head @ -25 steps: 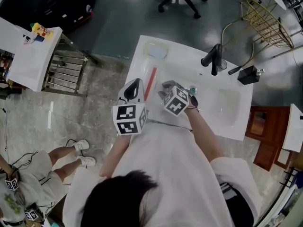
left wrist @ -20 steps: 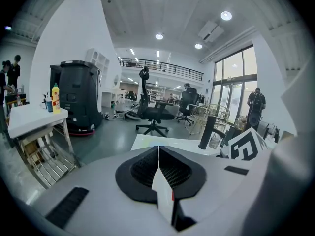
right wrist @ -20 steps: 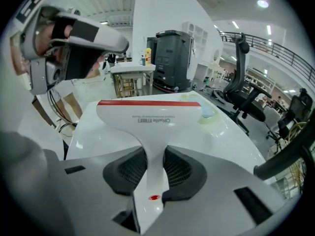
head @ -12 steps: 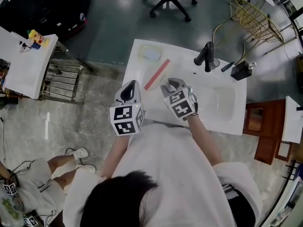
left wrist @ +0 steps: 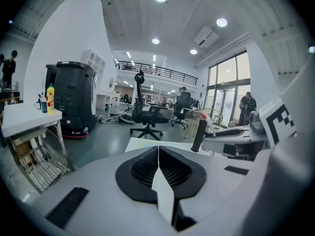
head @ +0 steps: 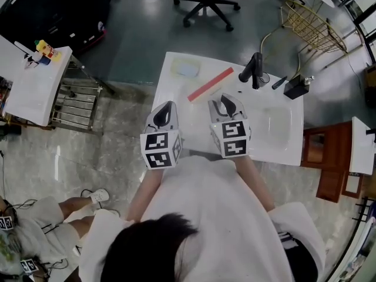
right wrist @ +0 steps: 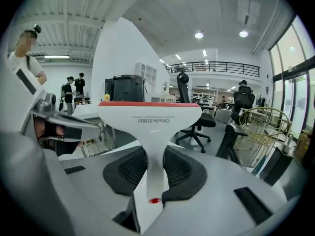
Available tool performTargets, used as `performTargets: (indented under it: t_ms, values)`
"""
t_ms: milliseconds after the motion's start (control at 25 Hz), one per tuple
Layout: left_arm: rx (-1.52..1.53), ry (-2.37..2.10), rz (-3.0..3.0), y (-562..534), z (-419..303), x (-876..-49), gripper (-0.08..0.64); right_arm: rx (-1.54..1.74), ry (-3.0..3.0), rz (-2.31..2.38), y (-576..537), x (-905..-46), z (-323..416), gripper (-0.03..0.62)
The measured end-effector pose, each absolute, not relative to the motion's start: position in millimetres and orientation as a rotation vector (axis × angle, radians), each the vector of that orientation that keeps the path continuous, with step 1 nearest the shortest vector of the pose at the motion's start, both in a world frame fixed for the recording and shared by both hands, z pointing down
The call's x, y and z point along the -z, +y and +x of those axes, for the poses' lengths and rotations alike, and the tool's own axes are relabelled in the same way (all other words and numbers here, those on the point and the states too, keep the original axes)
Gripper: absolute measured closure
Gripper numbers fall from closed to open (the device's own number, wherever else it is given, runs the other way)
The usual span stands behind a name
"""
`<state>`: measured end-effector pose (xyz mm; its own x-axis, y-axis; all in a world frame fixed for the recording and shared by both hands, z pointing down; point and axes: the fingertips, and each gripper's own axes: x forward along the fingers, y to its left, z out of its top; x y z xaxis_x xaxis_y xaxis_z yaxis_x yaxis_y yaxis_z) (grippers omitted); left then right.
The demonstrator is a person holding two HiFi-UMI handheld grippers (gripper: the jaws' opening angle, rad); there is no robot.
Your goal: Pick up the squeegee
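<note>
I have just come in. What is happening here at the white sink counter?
A person stands at a white sink counter with a gripper in each hand. The right gripper has its jaws closed on the white handle of the squeegee. It holds the squeegee clear of the counter, with the red blade pointing away from the person, near the black faucet. The left gripper is beside it, jaws together with nothing between them. The squeegee is picked up.
</note>
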<state>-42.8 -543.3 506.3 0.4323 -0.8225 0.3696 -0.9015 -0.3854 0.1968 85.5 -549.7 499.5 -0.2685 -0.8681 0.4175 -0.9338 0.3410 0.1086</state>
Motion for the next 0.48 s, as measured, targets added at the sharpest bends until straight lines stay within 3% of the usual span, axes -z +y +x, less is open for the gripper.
performTargets:
  t_ms: [480]
  values:
    - [-0.264,-1.415,2.422,-535.0,-25.9,-485.6,0.534,-0.206,-2.210,1.793,-530.0,-456.3,94.0,0.482]
